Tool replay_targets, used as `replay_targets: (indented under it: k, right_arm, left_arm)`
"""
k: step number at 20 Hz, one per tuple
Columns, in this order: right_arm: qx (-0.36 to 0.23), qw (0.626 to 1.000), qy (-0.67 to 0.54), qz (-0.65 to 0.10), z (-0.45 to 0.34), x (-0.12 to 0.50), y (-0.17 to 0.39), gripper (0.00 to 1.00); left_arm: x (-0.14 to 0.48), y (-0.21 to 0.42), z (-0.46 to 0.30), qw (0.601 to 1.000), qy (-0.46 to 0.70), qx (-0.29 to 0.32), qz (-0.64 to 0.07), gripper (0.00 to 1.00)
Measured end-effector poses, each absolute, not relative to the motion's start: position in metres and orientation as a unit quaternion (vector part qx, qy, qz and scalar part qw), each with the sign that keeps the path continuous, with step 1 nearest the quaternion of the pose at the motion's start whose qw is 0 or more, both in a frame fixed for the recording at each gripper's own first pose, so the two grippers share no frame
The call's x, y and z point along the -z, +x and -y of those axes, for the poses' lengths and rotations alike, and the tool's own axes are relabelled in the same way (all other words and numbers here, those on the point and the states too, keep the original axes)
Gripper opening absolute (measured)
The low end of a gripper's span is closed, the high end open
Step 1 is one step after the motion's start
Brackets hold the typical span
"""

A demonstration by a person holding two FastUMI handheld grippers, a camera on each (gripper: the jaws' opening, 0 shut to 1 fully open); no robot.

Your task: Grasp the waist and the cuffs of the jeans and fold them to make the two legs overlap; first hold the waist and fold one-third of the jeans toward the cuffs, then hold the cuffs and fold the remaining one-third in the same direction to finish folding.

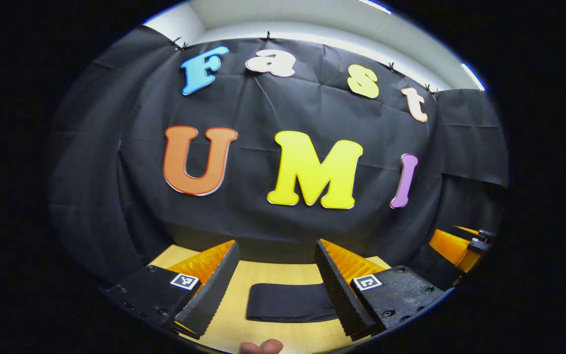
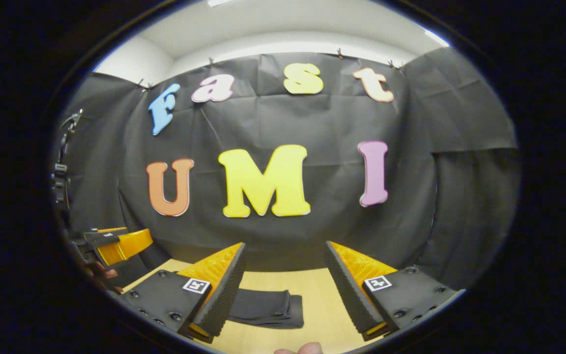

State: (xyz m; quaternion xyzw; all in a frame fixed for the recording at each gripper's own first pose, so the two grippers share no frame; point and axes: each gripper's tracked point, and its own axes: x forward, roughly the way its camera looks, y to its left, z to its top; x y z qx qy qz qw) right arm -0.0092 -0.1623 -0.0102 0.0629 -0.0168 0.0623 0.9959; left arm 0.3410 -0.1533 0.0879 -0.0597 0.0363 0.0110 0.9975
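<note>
The dark jeans (image 1: 290, 302) lie folded into a flat, compact block on the light wooden table (image 1: 273, 273), seen between my left gripper's fingers. My left gripper (image 1: 275, 285) hangs above them, open, with nothing between its pads. In the right gripper view the same folded jeans (image 2: 268, 308) sit low and left of centre, showing stacked layers at their right edge. My right gripper (image 2: 283, 287) is open and holds nothing, raised over the table. The other gripper (image 2: 116, 246) appears at the left edge of that view, with a hand under it.
The black cloth wall closes off the back of the table close behind the jeans. Bare wood (image 2: 327, 305) lies to the right of the jeans. The right gripper's orange body (image 1: 457, 248) shows at the far right of the left gripper view. A fingertip (image 1: 262, 346) pokes in at the bottom.
</note>
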Motion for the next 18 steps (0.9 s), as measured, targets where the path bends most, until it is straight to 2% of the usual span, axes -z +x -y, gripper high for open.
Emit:
replay_targets:
  k: [6,18]
  right_arm:
    - [-0.094,0.994,0.057,0.014,0.111,0.022,-0.036,0.98]
    - [-0.074,0.997,0.028,0.016,0.098,0.031,-0.068,0.98]
  left_arm:
    - [-0.107,0.330,0.161,0.998,-0.054,-0.027,-0.022,0.98]
    - [-0.115,0.324,0.167,0.999,-0.046,-0.015,-0.022,0.98]
